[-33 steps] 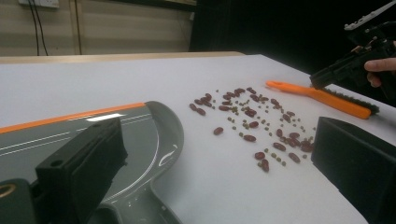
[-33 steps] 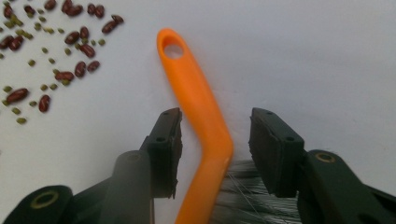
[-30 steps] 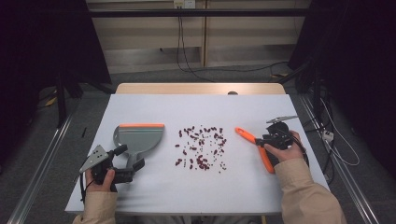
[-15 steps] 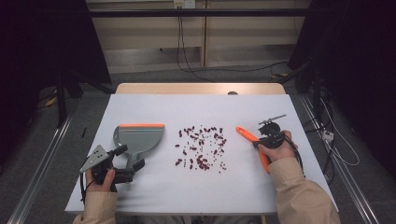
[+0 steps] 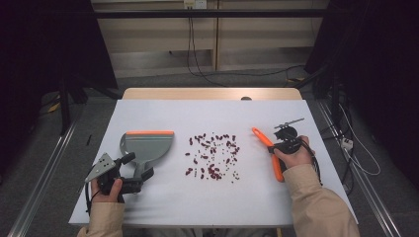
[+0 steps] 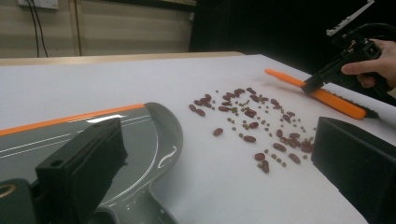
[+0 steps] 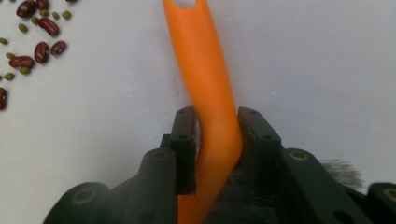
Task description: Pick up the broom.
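An orange-handled brush (image 5: 260, 137) lies on the white table (image 5: 197, 113) at the right. My right gripper (image 5: 274, 150) is shut on its handle (image 7: 201, 56); the jaws have just been closing and now press both sides of it. Dark bristles (image 7: 343, 169) show beside the right jaw. Red and small green beans (image 5: 212, 155) are scattered mid-table. A grey dustpan (image 5: 147, 145) with an orange lip lies left of them. My left gripper (image 5: 138, 177) rests by the dustpan's handle, its jaws wide open (image 6: 219, 140), with the pan (image 6: 140, 135) and beans (image 6: 252, 121) ahead.
The table's wooden far edge (image 5: 212, 93) backs onto a wall with cables (image 5: 197, 64) on the floor. Metal rails (image 5: 44, 168) run along both sides. Bare white surface lies in front of the beans and behind them.
The right gripper's jaws have closed onto the brush handle and the right hand has shifted slightly left. The left hand, dustpan and beans have stayed put.
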Demonstrator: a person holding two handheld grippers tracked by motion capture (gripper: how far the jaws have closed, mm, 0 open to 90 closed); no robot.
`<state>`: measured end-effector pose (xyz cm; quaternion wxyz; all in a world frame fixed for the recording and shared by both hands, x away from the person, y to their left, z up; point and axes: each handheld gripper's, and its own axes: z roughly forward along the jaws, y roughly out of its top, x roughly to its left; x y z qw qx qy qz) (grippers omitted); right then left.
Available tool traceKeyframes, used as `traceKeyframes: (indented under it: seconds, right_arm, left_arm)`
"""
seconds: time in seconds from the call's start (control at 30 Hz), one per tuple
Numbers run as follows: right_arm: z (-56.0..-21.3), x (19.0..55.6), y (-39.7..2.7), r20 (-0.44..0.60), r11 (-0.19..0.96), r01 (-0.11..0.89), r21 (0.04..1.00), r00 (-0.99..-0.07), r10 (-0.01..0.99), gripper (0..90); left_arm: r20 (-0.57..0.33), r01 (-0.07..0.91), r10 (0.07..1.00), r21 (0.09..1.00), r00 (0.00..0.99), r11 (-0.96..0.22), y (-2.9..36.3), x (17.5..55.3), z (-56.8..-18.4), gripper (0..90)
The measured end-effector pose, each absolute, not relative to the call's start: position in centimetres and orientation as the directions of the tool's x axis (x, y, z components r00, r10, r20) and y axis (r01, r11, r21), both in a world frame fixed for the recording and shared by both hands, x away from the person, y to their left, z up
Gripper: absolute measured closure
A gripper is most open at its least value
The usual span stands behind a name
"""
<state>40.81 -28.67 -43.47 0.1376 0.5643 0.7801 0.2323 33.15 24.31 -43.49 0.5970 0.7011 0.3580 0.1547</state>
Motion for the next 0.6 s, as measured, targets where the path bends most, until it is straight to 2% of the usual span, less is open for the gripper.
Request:
traceKeyframes:
  seconds: [0.2,0.3,0.6]
  right_arm:
    - [-42.4,40.4,-29.2,0.086,0.208,0.774,0.598,-0.319,0.944,70.3]
    - [-41.5,39.7,-29.7,0.119,0.16,0.719,0.676,-0.321,0.94,70.5]
    - [-39.6,38.2,-30.3,0.174,0.066,0.591,0.804,-0.341,0.924,71.0]
  left_arm:
    - [-0.206,0.313,0.689,0.949,0.695,-0.032,24.4,33.1,-43.5,2.6]
    - [-0.203,0.309,0.69,0.95,0.694,-0.032,24.4,33.0,-43.4,2.6]
    - [-0.202,0.315,0.691,0.948,0.694,-0.038,24.3,33.1,-43.5,2.6]
